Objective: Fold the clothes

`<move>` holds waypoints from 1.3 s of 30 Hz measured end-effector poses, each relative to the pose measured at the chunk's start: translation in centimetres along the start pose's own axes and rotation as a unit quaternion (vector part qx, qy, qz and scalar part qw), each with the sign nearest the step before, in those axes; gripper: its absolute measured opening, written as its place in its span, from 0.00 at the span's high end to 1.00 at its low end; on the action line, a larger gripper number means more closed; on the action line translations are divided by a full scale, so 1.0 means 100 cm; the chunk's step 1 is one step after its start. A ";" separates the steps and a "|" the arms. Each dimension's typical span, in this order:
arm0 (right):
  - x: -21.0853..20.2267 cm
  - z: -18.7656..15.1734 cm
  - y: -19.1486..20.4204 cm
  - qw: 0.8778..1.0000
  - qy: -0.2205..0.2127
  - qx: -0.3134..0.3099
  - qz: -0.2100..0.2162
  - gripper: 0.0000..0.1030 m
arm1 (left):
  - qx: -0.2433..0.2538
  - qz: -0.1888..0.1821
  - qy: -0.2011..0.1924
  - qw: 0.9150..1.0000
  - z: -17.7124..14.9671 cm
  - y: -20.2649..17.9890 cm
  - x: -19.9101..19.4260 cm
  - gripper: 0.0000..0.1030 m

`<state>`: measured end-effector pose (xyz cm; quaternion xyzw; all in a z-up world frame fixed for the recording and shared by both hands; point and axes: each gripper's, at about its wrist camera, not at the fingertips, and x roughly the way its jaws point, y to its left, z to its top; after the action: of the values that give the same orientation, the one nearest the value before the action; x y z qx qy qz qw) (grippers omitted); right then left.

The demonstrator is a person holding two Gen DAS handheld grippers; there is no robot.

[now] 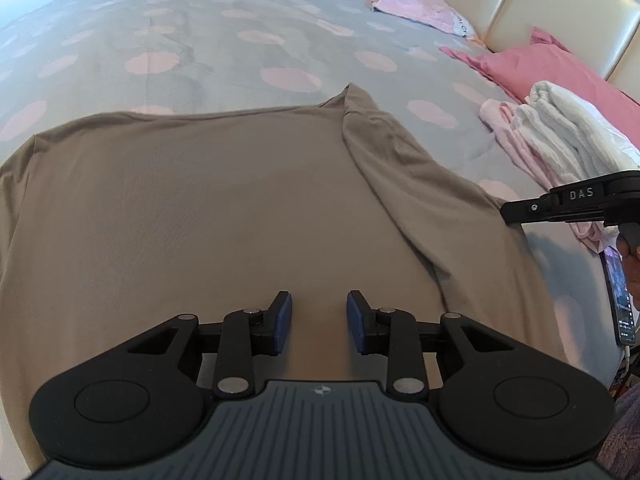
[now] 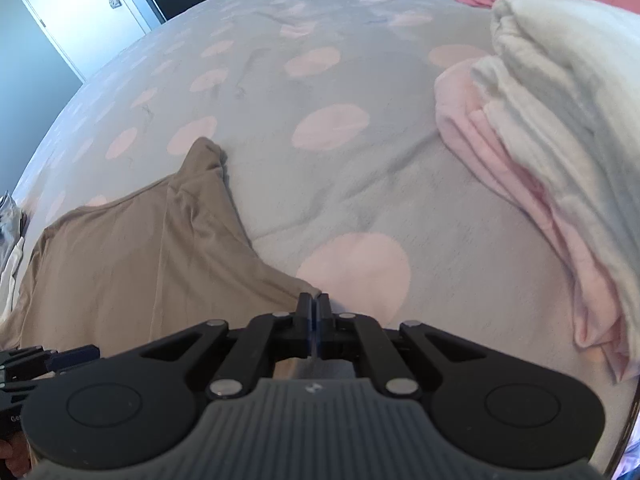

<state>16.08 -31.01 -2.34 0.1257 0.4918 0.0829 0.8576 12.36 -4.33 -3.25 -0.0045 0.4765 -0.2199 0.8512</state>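
A taupe shirt [image 1: 208,208] lies spread flat on the grey bedcover with pink dots [image 1: 224,28]; one sleeve is folded in over its right side [image 1: 400,176]. My left gripper [image 1: 319,297] hovers low over the shirt's near middle, its blue pads [image 1: 283,316] apart with only flat cloth beneath. My right gripper [image 2: 314,301] is shut, its tips pinching the shirt's [image 2: 132,248] right corner where the cloth meets the bedcover [image 2: 360,176]. In the left wrist view the right gripper [image 1: 506,210] comes in from the right edge at that same corner.
A stack of folded white and pink laundry [image 1: 560,140] [image 2: 540,132] sits to the right of the shirt. Pink pillows [image 1: 552,68] lean on a cream headboard [image 1: 532,4]. A phone [image 1: 622,300] lies at the bed's right edge. A door [image 2: 80,12] stands beyond the bed.
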 end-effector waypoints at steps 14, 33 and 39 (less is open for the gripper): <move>-0.041 -0.061 0.011 0.997 0.040 -0.059 0.032 0.83 | 0.082 -0.108 0.063 0.989 -0.049 -0.076 -0.009 0.73; -0.103 -0.173 0.008 0.978 0.110 -0.173 0.029 0.77 | 0.121 -0.140 0.140 0.973 -0.136 -0.123 -0.050 0.73; -0.098 -0.219 0.000 0.961 0.169 -0.216 0.018 0.74 | 0.169 -0.132 0.168 0.962 -0.168 -0.148 -0.041 0.73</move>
<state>-7.72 -30.65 -4.89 -0.0696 0.5975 0.2230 0.7671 -8.61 -12.76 -5.87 0.1136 0.5633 -0.4054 0.7109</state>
